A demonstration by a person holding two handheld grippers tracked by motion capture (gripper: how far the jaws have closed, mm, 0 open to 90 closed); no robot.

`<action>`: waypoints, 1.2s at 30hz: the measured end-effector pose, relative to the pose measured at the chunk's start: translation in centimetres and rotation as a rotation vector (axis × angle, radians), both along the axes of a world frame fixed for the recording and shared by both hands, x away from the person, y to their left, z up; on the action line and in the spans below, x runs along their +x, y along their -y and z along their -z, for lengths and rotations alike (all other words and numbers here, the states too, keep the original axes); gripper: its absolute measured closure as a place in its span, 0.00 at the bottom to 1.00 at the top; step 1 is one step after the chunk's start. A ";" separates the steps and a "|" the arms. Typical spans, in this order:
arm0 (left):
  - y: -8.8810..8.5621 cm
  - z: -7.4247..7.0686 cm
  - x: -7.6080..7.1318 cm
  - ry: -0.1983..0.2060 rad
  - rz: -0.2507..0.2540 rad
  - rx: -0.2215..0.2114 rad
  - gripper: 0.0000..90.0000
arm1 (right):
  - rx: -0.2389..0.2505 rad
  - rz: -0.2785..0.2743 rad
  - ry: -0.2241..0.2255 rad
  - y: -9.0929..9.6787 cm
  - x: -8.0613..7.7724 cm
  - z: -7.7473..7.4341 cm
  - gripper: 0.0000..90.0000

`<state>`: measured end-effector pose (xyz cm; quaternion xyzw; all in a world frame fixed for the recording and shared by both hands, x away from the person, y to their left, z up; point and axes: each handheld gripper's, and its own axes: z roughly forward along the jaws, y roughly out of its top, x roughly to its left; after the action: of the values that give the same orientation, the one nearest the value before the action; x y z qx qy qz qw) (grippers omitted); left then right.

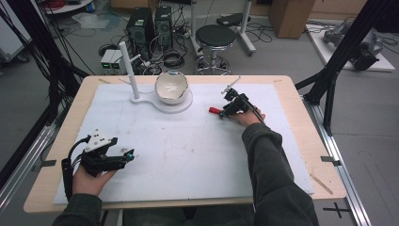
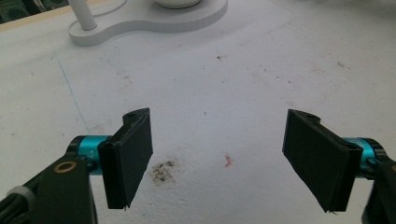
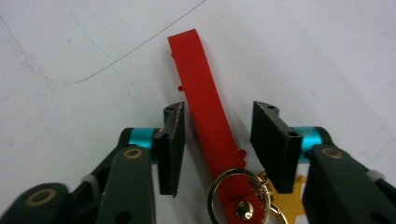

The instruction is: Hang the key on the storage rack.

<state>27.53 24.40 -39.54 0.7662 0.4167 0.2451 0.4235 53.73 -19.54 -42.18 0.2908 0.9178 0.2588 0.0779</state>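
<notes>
A red strap keychain (image 3: pixel 205 107) lies flat on the white mat, with a metal ring (image 3: pixel 214 186) and a yellow star charm (image 3: pixel 286 205) at its near end. My right gripper (image 3: pixel 217 112) is down over it, one jaw on each side of the strap. The left pad (image 3: pixel 172 144) is almost at the strap's edge and a gap shows on the other side, so it is open. In the high view the strap (image 1: pixel 214 110) pokes out left of the right gripper (image 1: pixel 223 112). My left gripper (image 1: pixel 129 154) rests at the front left, open (image 2: pixel 219 116) with nothing between its pads.
A white bowl (image 1: pixel 171 88) sits on a white stand base (image 1: pixel 184 104) with an upright post (image 1: pixel 128 70) at the back of the mat (image 1: pixel 188 150). The wooden table edge (image 1: pixel 324 155) rims the mat. A stool (image 1: pixel 215 35) and computer cases stand beyond.
</notes>
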 end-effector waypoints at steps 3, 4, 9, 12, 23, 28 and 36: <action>-0.1 0.0 0.0 -0.004 -0.002 -0.003 0.27 | -0.001 -0.001 0.005 -0.1 0.0 0.0 0.77; -0.1 0.0 0.0 -0.005 -0.001 -0.002 0.27 | -0.005 0.001 0.005 -0.1 -0.1 -0.1 0.79; -0.1 0.0 0.0 0.000 -0.003 -0.004 0.27 | 0.011 0.017 -0.008 -0.1 -0.1 -0.1 0.82; -0.1 0.0 0.0 0.001 -0.005 -0.002 0.27 | 0.021 0.027 -0.021 0.0 -0.1 -0.1 0.83; -0.1 -0.1 0.0 0.003 -0.007 -0.002 0.27 | 0.073 0.021 -0.026 0.6 -0.4 -0.8 0.83; -0.1 -0.1 0.0 0.002 -0.006 -0.001 0.28 | 0.134 0.018 -0.034 1.2 -0.9 -1.3 0.83; -0.1 -0.2 -0.1 0.004 -0.008 0.000 0.28 | 0.238 0.007 -0.009 2.0 -1.6 -2.9 0.84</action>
<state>27.48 24.47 -39.38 0.7640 0.4189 0.2484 0.4232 52.13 -21.53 -39.32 0.3023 0.8800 0.3642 0.0396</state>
